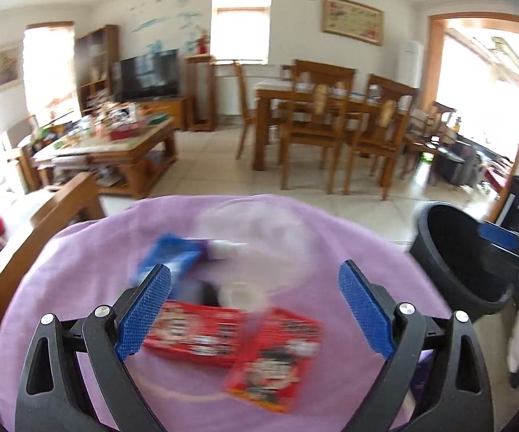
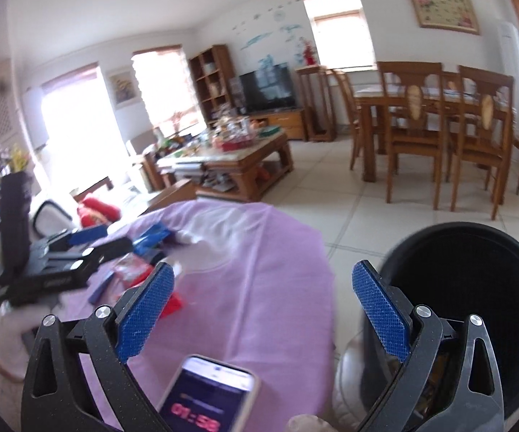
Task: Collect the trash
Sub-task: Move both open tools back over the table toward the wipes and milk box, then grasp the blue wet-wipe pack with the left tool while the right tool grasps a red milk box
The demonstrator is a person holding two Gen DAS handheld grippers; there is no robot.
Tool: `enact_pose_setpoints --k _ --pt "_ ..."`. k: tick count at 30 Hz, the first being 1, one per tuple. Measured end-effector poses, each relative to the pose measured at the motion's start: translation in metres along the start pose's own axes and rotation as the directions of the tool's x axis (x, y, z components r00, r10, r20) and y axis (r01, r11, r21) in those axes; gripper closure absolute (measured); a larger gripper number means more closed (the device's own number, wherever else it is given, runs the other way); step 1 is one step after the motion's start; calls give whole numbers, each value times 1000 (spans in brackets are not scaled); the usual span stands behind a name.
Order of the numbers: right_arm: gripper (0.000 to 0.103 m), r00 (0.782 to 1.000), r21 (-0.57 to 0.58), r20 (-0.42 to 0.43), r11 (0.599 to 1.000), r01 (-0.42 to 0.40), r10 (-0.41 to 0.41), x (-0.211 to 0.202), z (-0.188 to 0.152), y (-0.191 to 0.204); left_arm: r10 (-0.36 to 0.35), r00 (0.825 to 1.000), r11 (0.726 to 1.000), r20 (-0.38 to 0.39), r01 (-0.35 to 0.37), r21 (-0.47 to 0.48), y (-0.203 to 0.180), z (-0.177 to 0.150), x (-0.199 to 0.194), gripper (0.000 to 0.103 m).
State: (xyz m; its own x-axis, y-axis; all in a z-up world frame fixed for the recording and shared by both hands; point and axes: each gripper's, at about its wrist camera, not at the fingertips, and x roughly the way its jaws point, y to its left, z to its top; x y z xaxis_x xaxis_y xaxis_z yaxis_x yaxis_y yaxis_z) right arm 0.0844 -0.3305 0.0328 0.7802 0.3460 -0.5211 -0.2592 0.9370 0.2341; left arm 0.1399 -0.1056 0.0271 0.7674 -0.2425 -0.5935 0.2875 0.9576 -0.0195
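Note:
Trash lies on a round table under a purple cloth (image 1: 79,288): red snack packets (image 1: 230,338), a blue packet (image 1: 173,259) and a clear plastic cup (image 1: 245,295), all blurred. My left gripper (image 1: 254,306) hovers over them, open and holding nothing. It also shows at the left of the right wrist view as the left gripper (image 2: 95,261), above the red packets (image 2: 133,270) and blue packet (image 2: 151,235). My right gripper (image 2: 263,309) is open and empty, between the purple cloth (image 2: 259,252) and the black bin (image 2: 468,288). One of its blue fingers (image 1: 499,234) reaches over the black bin (image 1: 457,252).
A phone (image 2: 209,396) showing a timer lies on the cloth's near edge. A gloved hand (image 2: 4,334) holds the left gripper. Beyond are a cluttered coffee table (image 1: 115,144), a dining table with chairs (image 1: 331,118) and tiled floor (image 2: 349,216).

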Motion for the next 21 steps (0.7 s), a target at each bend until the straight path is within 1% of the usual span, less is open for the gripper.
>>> enact_pose_setpoints --k 1,3,7,9,12,13,15,17,18,21 --pt "5 999 -25 -24 999 -24 23 9 3 14 14 1000 1000 -15 -14 -13 12 -1 3 10" --pt "5 993 -87 -96 993 -77 69 30 6 38 21 998 999 -63 -23 -31 36 2 17 10" --pt "6 968 -213 -212 960 -181 135 62 1 83 39 989 999 -146 -36 25 54 0 43 11" --pt "5 953 -256 -267 943 -211 141 79 1 100 25 985 999 -174 -16 50 58 -1 55 11" --pt "5 931 -310 -344 921 -237 124 102 -5 118 28 981 998 -192 -16 69 66 -7 65 11" --pt "5 924 -319 -361 915 -247 124 106 -8 120 23 981 998 -194 -10 69 67 -6 67 16" --pt "5 912 -326 -390 908 -265 126 115 -12 120 -1 978 998 -211 14 60 67 -4 75 22" --pt "5 892 -324 -433 900 -292 133 126 -16 120 -7 977 998 -215 21 61 68 -3 80 24" --pt "5 882 -326 -452 897 -299 129 131 -19 119 -8 976 997 -218 23 68 67 -2 82 27" --pt "6 872 -357 -477 884 -304 108 141 -25 125 -20 973 997 -229 38 73 67 -3 90 42"
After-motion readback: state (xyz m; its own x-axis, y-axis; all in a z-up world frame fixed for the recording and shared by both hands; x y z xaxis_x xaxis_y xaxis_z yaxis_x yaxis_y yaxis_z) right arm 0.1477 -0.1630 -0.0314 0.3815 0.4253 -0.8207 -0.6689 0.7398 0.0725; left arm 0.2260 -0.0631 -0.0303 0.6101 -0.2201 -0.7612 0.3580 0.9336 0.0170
